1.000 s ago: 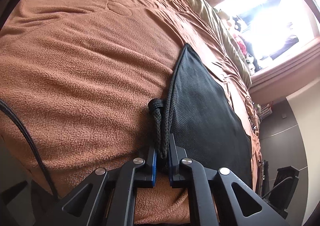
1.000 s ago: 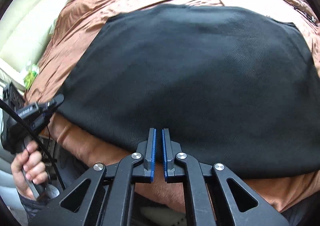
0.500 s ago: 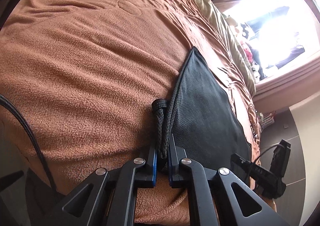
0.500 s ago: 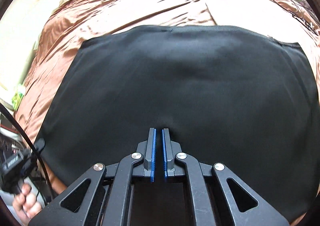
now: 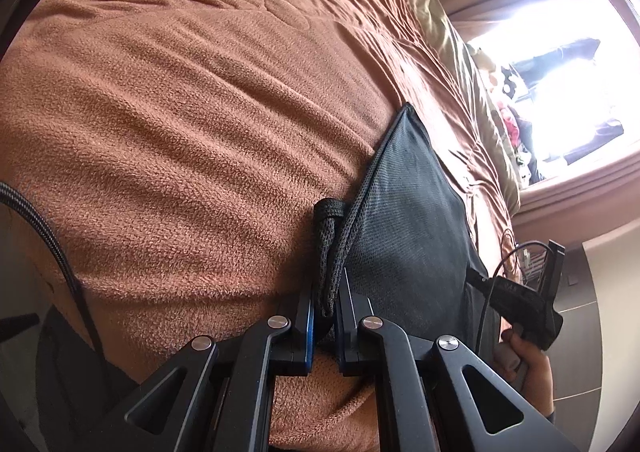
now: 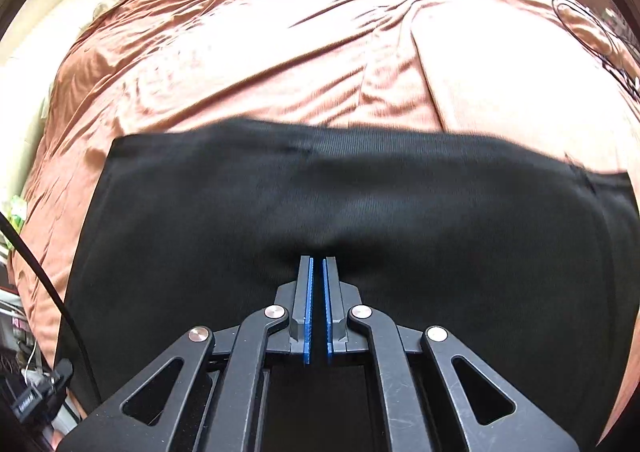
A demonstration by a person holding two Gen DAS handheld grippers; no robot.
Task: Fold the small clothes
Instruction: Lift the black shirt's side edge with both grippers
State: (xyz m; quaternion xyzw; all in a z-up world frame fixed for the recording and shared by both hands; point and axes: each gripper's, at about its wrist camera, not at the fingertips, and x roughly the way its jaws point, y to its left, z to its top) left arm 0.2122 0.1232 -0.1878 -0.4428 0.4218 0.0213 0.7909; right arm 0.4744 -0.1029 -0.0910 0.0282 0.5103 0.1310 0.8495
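A black knit garment (image 5: 412, 220) lies on a brown blanket (image 5: 192, 124) on a bed. My left gripper (image 5: 325, 292) is shut on the garment's near corner, with a bunched fold (image 5: 329, 236) of black cloth sticking up between the jaws. In the right wrist view the garment (image 6: 360, 212) fills the lower half of the frame. My right gripper (image 6: 317, 264) is shut on its near edge, which puckers at the fingertips. The right gripper and the hand holding it also show in the left wrist view (image 5: 520, 300) at the garment's other near corner.
The brown bedspread (image 6: 320, 44) stretches beyond the garment, with a beige pillow edge (image 5: 452, 28) at the far side. A bright window (image 5: 560, 84) and sill lie to the right. A black cable (image 6: 44, 284) hangs at the left by the bed edge.
My right gripper has carried the garment's near edge forward, so more bedspread shows beyond it. The right gripper has come further into the left wrist view. My left gripper keeps its hold.
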